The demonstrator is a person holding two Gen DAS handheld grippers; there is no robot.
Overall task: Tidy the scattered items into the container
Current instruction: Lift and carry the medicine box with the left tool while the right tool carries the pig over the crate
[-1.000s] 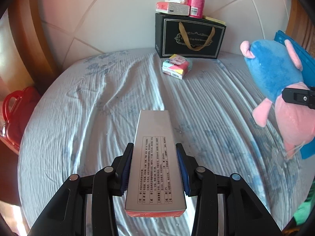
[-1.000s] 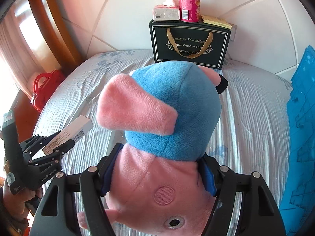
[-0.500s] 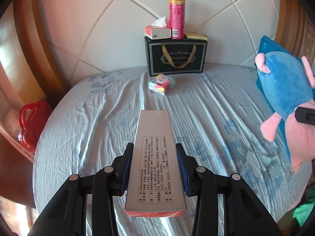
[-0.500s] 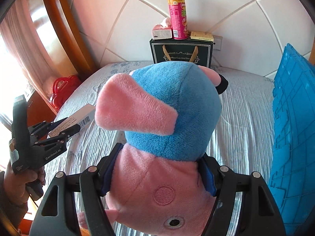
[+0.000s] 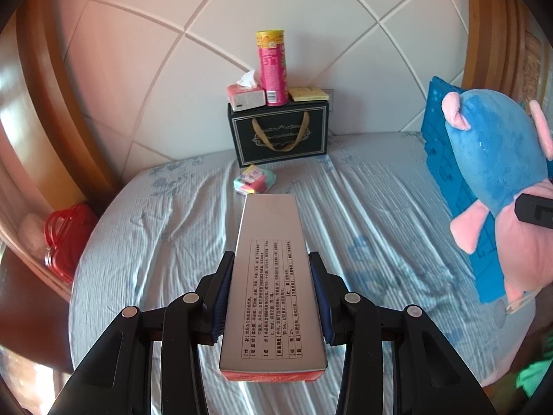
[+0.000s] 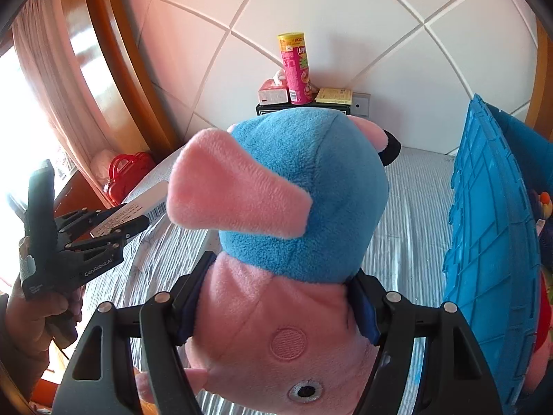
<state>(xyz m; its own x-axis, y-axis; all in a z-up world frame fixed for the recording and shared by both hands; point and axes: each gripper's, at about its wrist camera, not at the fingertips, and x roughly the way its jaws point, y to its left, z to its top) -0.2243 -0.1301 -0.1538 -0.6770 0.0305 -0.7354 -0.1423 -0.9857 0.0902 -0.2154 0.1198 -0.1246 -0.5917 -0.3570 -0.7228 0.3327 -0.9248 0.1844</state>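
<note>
- My left gripper [image 5: 273, 297] is clamped on a long silver carton [image 5: 273, 276], its printed panel up and a red end flap toward the camera; both blue pads press the carton's long sides, and it juts well forward of the fingertips.
- My right gripper [image 6: 276, 297] is clenched around the pink body of a plush pig [image 6: 276, 214], whose blue head and pink snout fill that wrist view.
- Both loads hang above the pale blue bedsheet [image 5: 380, 214], touching nothing else.
- The blue plastic crate [image 6: 490, 242], my reading of the container, stands on the right side of the bed, beside the pig; a few colourful items already show inside it.
- 1 small pack of tissues [image 5: 254, 180] lies on the sheet in front of a black gift bag [image 5: 278, 133], so the tidying looks unfinished.
- Risk 1: the carton is gripped near 1 end, so a quick swing could lever it out of the pads.
- Risk 2: the plush compresses under the pads and could slide free; its bulk also blocks that camera's look at the crate rim, so I could snag the wall.
- Pose: both grippers pitch steeply down toward the bed; in the right wrist view the left hand [image 6: 41, 311] wraps its handle at the left edge.
</note>
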